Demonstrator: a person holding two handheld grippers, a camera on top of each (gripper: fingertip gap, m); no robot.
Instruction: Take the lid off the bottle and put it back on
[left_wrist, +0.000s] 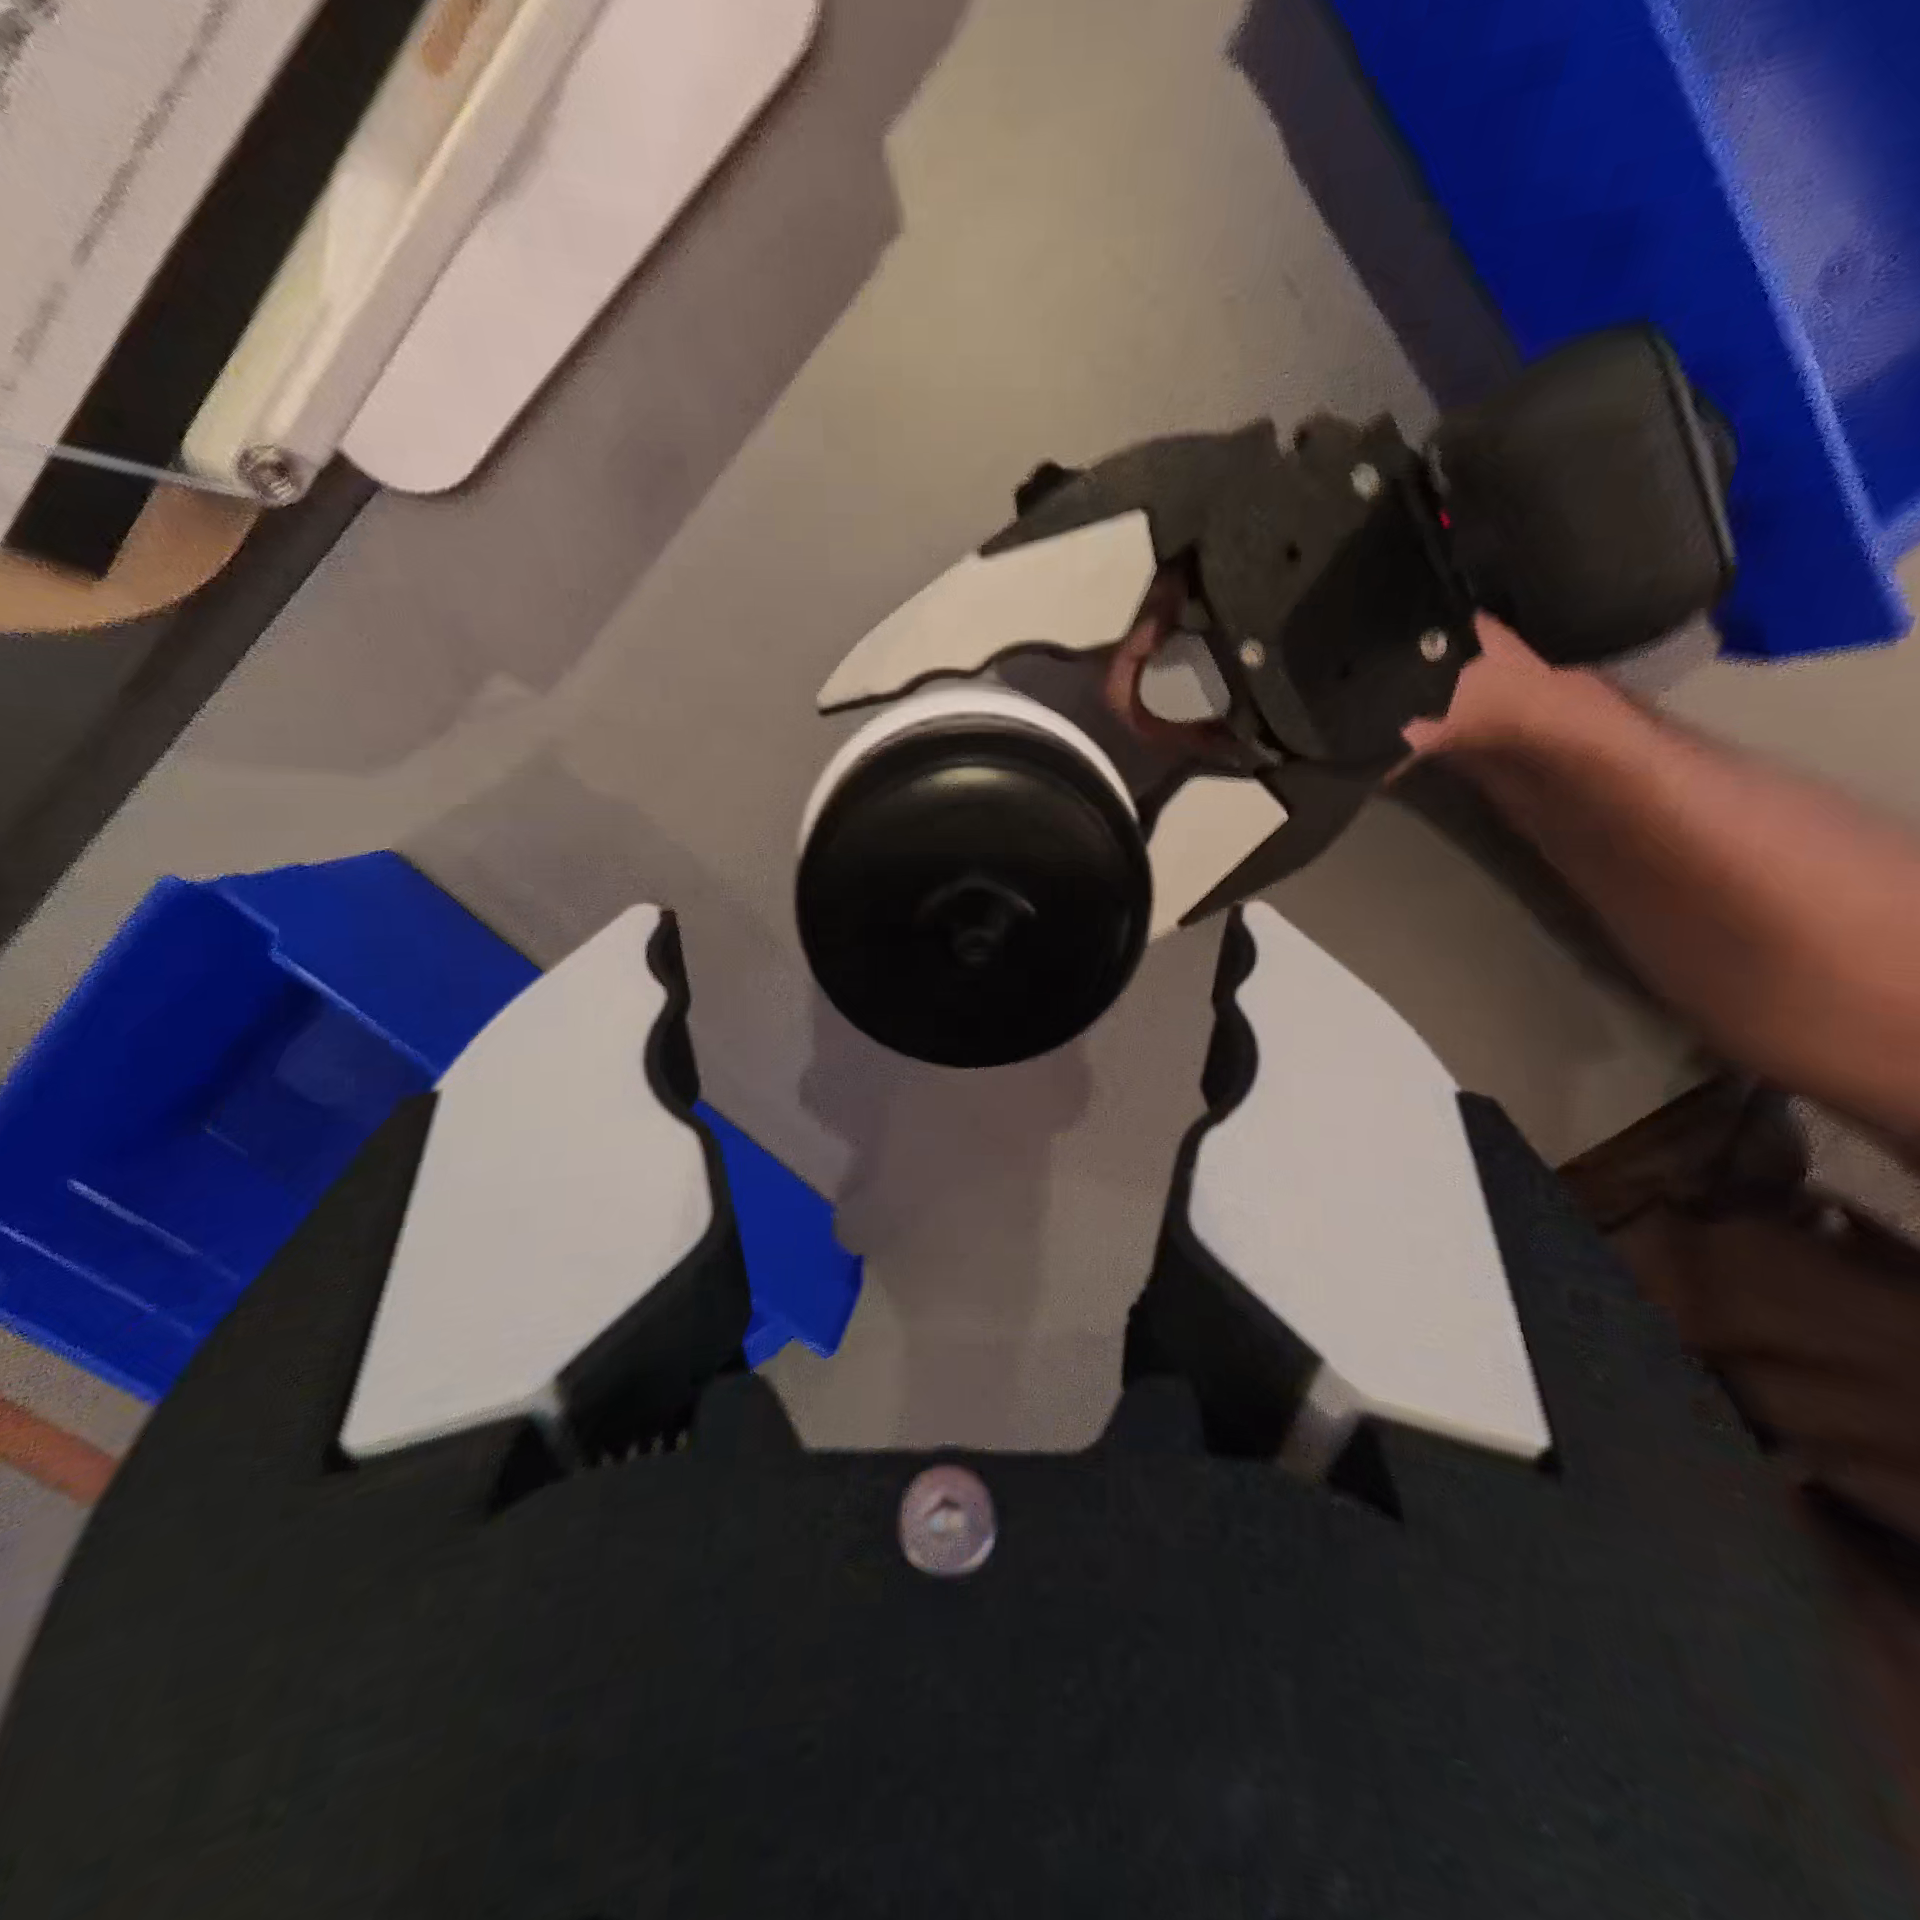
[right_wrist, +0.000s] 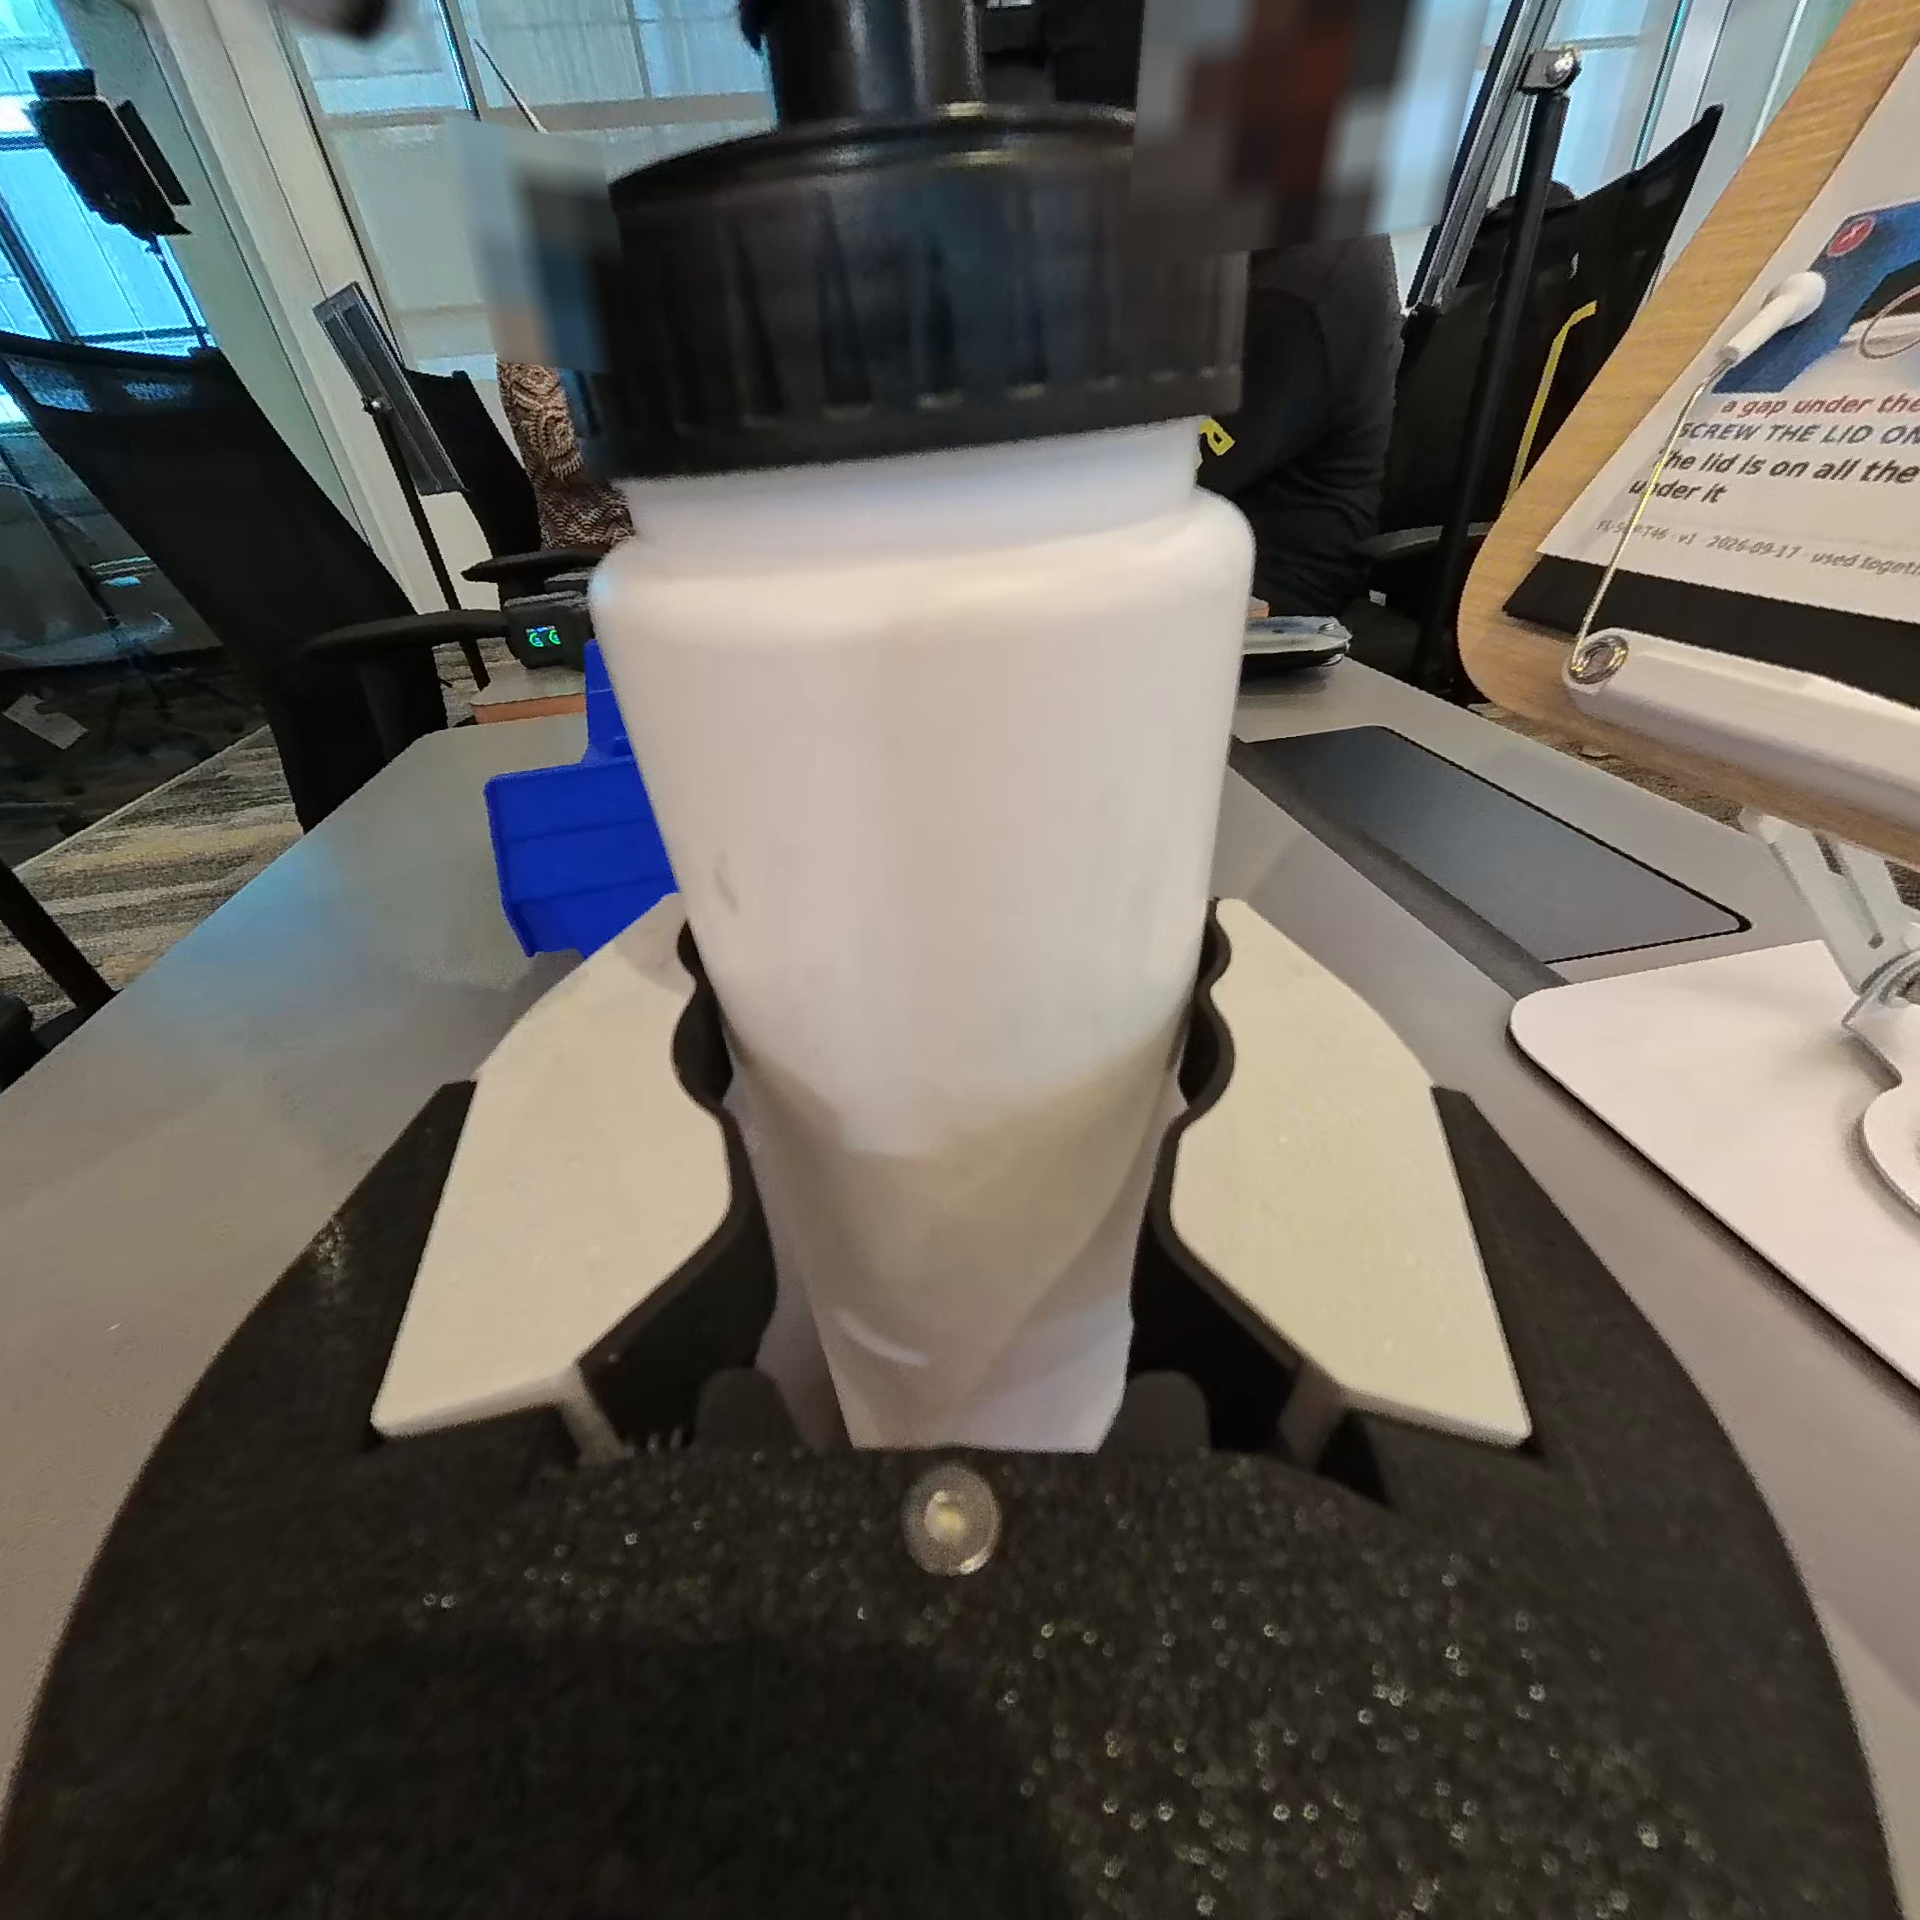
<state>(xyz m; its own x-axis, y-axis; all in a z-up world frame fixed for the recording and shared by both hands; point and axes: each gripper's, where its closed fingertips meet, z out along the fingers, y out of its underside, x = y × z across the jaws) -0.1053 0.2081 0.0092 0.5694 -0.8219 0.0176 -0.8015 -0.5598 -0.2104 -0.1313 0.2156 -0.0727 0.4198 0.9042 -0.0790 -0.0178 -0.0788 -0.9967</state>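
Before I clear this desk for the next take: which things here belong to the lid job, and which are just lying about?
Belong to the job:
- white bottle, clamped in the right tool
- black lid, on the bottle
- left tool, open above the lid, touching nothing

Lying about:
- blue bin
- second blue bin
- instruction board on its stand

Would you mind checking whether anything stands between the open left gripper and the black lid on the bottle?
Nothing visible does. The left gripper hangs open above the black lid, with only air between. The right gripper clamps the white bottle lower down, clear of the lid.
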